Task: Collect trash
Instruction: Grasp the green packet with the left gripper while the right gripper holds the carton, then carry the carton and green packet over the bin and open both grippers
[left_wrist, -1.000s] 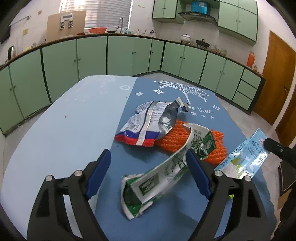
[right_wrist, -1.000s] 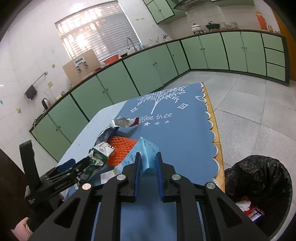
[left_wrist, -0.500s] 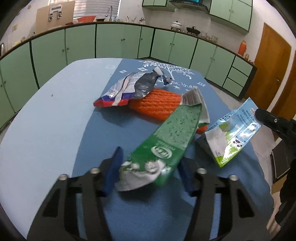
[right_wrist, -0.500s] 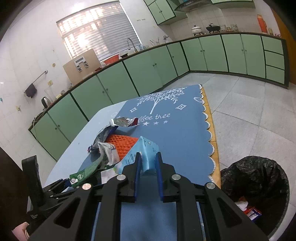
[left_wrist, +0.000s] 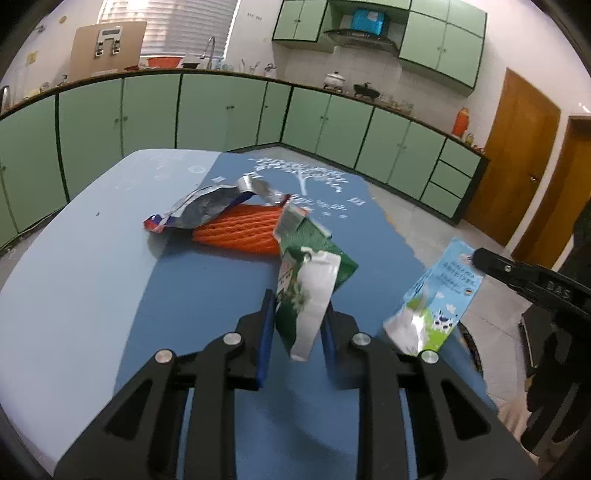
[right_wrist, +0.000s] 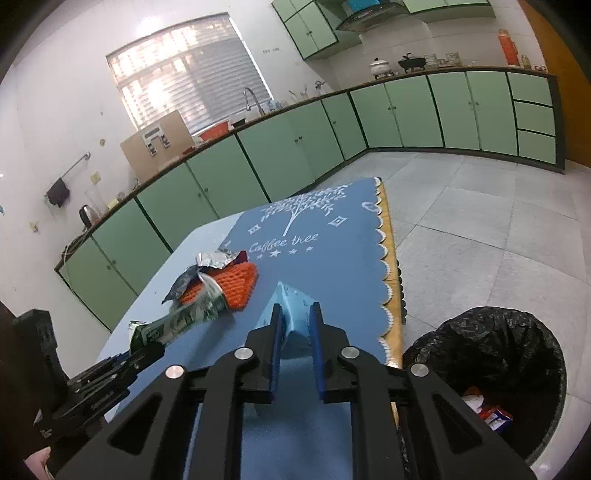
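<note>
Green-and-white carton (left_wrist: 310, 284), flattened, is sitting clamped between the fingers of the left gripper (left_wrist: 297, 325), held by its lower end; its upper part is leaning forward over the table (left_wrist: 74, 277), near the middle of the blue cloth (left_wrist: 207, 295). Whether its far tip is touching the orange net (left_wrist: 236, 230) cannot be told.

Right gripper (right_wrist: 295, 328) is squeezing a light-blue milk carton (right_wrist: 291, 314), also flattened. In the left wrist view this carton (left_wrist: 436, 299) is hanging past the right edge of the table, pinched at its top corner.

Two pieces are lying loose toward the far half of the cloth: a silver foil snack bag (left_wrist: 199, 210) resting partly on top of the orange net.

Black-lined bin (right_wrist: 491, 373) is standing on the floor just off the near right corner of the table, some wrappers already inside.

Handling judgement:
- Both cartons look empty, so light; card is creased and semi-stiff, bending under its own length. A pinch near one end lets the rest droop and swing; a grip closer to the middle would steady it.
- Coated surface is probably slick, so a firm clamp on a fold or seam is safer.
- Foil bag is likely thin, crinkly, slippery; take it at a crumpled edge.
- Net is soft and springy; fingers can bite into the mesh anywhere.

Step in hand, as judged: carrying both cartons to the bin.
</note>
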